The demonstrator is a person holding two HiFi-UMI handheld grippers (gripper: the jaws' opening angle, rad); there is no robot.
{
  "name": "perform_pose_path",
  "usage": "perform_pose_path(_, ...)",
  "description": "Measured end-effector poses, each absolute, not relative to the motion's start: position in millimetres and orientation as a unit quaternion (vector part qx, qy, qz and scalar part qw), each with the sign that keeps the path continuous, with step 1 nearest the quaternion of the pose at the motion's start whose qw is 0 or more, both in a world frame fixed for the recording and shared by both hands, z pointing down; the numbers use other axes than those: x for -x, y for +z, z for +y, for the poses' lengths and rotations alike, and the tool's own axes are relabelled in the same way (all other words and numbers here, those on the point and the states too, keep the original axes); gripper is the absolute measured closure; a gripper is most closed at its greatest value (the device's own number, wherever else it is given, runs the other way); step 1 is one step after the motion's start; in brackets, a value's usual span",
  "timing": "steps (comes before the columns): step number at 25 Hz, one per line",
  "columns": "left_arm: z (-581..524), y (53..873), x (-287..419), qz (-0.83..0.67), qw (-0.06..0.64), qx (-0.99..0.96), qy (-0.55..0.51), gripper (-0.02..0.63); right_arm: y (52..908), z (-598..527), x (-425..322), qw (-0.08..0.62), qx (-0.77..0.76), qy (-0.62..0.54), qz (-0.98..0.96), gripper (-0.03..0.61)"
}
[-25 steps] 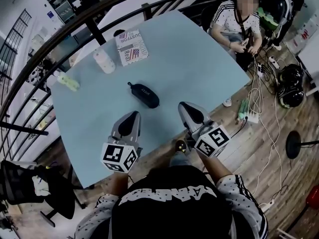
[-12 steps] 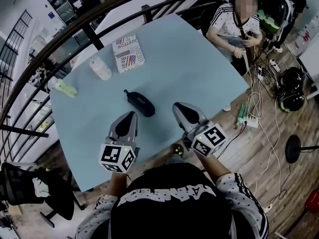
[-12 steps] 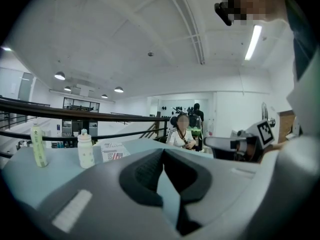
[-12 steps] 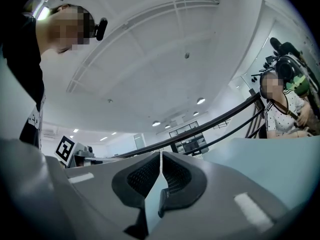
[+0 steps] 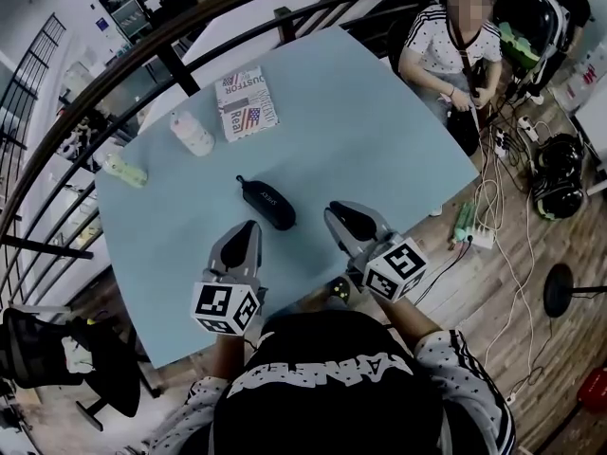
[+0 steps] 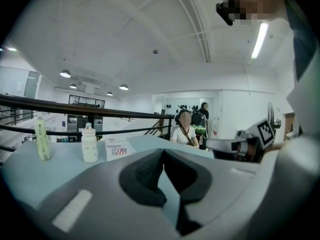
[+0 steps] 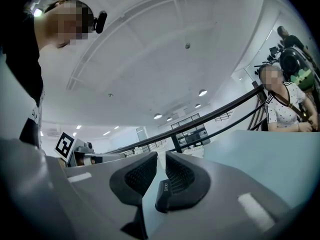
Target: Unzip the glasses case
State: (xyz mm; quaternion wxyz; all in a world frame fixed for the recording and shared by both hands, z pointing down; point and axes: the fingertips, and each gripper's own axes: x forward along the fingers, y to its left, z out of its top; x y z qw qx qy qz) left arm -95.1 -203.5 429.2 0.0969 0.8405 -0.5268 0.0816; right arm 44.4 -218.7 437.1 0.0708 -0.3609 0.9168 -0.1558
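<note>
The black zipped glasses case (image 5: 266, 203) lies closed on the light blue table (image 5: 360, 131), just ahead of both grippers. My left gripper (image 5: 249, 227) hovers near its front left, jaws shut with the pads meeting at their tips (image 6: 163, 152) and nothing held. To the case's right, my right gripper (image 5: 334, 214) is a short way off. Its jaws are opening, with a narrow gap (image 7: 161, 156) and nothing between them. Beyond that gap one end of the case (image 7: 164, 196) shows low down.
A printed booklet (image 5: 248, 102), a white bottle (image 5: 192, 133) and a pale green bottle (image 5: 126, 170) stand at the table's far left. A seated person (image 5: 450, 45) is at the far right corner. Cables and a power strip (image 5: 469, 218) lie on the floor to the right.
Both grippers have moved forward over the table and now sit closer to the case. The case itself has not shifted on the table.
</note>
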Motion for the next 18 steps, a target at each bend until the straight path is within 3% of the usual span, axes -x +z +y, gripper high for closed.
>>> perform_pose_path(8, -230.6, 434.3, 132.4, -0.530, 0.104, -0.838, 0.077, 0.614, 453.3, -238.2, -2.8, 0.032, 0.361, -0.163, 0.918, 0.476)
perform_pose_path(18, -255.4, 449.6, 188.7, -0.548, 0.127, -0.823, 0.077, 0.614, 498.8, -268.8, 62.7, -0.055, 0.335, -0.169, 0.925, 0.341)
